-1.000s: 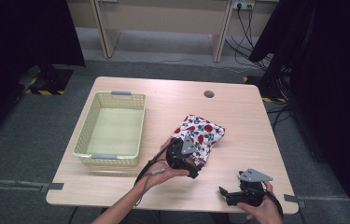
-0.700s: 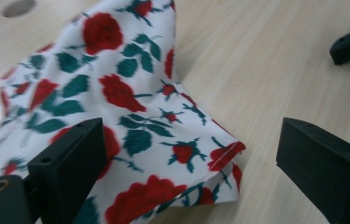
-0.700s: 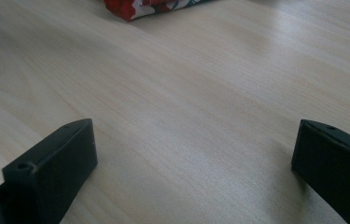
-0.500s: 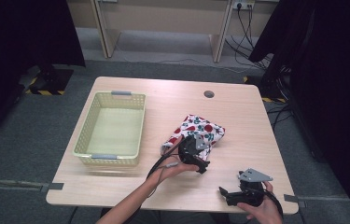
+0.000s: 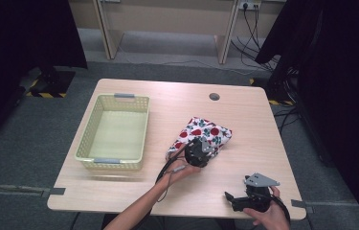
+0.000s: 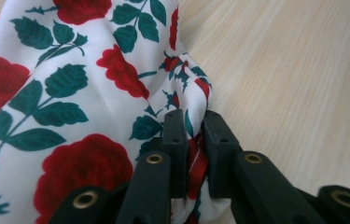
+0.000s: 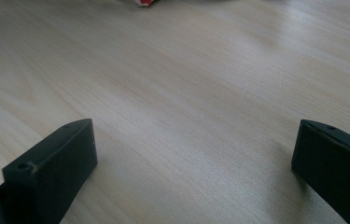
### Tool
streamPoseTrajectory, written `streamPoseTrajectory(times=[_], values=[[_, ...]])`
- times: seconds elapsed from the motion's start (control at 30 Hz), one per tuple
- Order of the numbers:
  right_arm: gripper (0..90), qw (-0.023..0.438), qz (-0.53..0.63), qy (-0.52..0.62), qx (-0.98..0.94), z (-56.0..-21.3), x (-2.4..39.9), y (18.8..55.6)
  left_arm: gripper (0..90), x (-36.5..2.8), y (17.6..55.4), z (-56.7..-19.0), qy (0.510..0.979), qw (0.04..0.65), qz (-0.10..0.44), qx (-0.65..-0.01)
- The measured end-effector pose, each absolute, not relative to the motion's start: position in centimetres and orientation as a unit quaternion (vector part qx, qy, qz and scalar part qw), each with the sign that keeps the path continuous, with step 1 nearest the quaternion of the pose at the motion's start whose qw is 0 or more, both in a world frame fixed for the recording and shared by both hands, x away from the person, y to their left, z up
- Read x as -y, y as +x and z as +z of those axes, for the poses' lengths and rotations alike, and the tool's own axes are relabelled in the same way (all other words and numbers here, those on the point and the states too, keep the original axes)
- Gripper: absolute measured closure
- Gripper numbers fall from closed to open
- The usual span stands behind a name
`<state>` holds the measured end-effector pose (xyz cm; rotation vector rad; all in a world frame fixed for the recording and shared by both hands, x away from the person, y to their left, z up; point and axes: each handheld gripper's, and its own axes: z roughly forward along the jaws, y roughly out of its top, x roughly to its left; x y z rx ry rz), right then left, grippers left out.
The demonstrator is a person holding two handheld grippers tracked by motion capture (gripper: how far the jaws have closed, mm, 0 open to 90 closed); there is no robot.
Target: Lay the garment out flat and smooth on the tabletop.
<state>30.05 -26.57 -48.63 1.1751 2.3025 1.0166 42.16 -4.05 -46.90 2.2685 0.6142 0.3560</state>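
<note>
A white cloth with red roses and green leaves (image 5: 205, 132) lies folded on the wooden table, right of the basket. My left gripper (image 5: 197, 152) sits on the cloth's near edge; its jaws have just been closing, and in the left gripper view a bunched fold of the cloth (image 6: 46, 84) is pinched between the black fingers (image 6: 175, 140) of the left gripper (image 6: 192, 135). My right gripper (image 5: 229, 197) rests near the table's front right corner. In the right gripper view the right gripper (image 7: 193, 154) stands wide open over bare wood, nothing between its jaws.
A pale yellow plastic basket (image 5: 114, 160) stands at the table's left, with nothing in it. A round cable hole (image 5: 214, 97) is near the far edge. Bare tabletop (image 5: 244, 120) lies right of the cloth. Dark curtains flank the table.
My left gripper moved right and down onto the cloth's near edge, and its jaws came together on a fold. The right gripper stayed put.
</note>
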Motion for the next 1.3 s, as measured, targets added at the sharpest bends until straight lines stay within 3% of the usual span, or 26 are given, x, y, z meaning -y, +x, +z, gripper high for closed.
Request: streamPoseTrajectory(times=[0.43, 0.77, 0.97, 1.3], values=[[0.5, 0.18, 0.36, 0.416, -0.815, -48.6, 26.6, 30.1, 82.7, 3.3, 40.9, -42.0, 0.849, 0.467, 0.065, -0.237], [0.5, 0.18, 0.36, 0.416, -0.816, -48.6, 26.6, 30.1, 82.4, -0.8, 43.3, -39.4, 0.819, 0.479, 0.123, -0.293], [0.5, 0.18, 0.36, 0.415, -0.816, -48.6, 26.6, 30.1, 80.8, -2.8, 44.9, -40.7, 0.824, 0.422, 0.187, -0.328], [0.5, 0.18, 0.359, 0.416, -0.816, -48.6, 26.6, 30.1, 75.5, -2.5, 45.7, -44.5, 0.853, 0.357, 0.168, -0.34]])
